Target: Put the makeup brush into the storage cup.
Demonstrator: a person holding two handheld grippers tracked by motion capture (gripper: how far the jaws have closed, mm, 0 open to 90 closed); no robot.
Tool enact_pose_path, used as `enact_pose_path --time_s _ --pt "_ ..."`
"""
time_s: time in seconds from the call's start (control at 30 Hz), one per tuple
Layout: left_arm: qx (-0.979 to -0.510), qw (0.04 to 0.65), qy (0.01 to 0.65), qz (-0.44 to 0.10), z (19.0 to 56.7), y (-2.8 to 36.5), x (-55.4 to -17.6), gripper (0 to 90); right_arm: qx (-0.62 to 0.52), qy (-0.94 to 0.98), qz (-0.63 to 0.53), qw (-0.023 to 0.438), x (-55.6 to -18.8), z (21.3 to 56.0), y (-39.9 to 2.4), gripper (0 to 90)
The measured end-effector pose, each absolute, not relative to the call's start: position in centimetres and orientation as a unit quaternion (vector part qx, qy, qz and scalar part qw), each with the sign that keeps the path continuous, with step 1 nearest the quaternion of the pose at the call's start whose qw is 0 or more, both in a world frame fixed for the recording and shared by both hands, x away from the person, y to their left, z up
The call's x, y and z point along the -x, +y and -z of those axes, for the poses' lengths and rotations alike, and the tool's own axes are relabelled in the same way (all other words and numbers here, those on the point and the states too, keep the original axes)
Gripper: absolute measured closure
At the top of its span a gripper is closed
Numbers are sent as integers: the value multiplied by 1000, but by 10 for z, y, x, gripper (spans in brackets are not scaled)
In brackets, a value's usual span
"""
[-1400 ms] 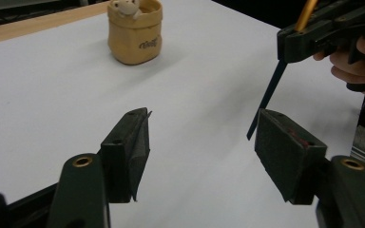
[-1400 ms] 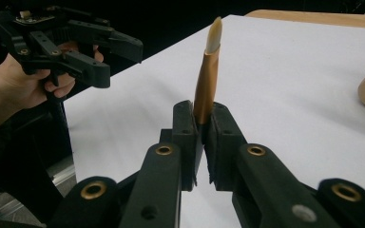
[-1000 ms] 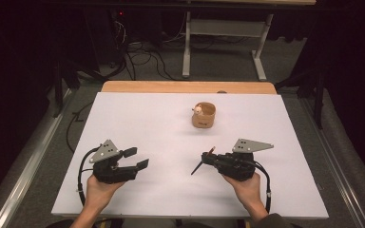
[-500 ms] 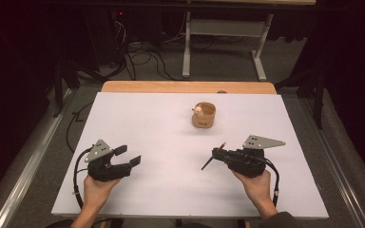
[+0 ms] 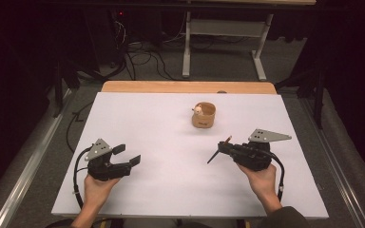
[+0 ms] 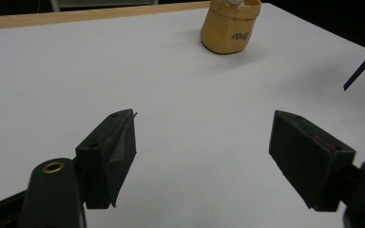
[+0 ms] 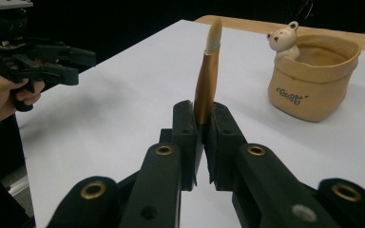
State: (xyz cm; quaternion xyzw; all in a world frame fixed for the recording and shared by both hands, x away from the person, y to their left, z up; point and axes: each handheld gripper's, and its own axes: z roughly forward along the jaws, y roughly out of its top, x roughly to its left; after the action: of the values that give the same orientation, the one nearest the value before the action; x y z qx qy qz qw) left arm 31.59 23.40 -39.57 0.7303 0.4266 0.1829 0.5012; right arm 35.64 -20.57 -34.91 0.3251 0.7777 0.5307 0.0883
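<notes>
Right gripper view: a brush (image 7: 206,80) with a copper ferrule and pale tip is clamped between the jaws of the right gripper (image 7: 200,135), its dark handle (image 5: 214,156) seen slanting down toward the table (image 5: 147,118) in the high view. A tan pot (image 5: 204,115) with a small bear figure (image 7: 284,37) on its rim is set toward the table's far middle. The left gripper (image 6: 204,147), jaws spread wide and empty, is held near the table's left front.
</notes>
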Motion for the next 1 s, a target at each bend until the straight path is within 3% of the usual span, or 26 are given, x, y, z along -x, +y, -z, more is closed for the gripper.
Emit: enact_pose_path --time_s 1.0 --pt "-734 502 423 -172 398 230 -322 240 -353 773 -510 133 -395 316 -208 856"
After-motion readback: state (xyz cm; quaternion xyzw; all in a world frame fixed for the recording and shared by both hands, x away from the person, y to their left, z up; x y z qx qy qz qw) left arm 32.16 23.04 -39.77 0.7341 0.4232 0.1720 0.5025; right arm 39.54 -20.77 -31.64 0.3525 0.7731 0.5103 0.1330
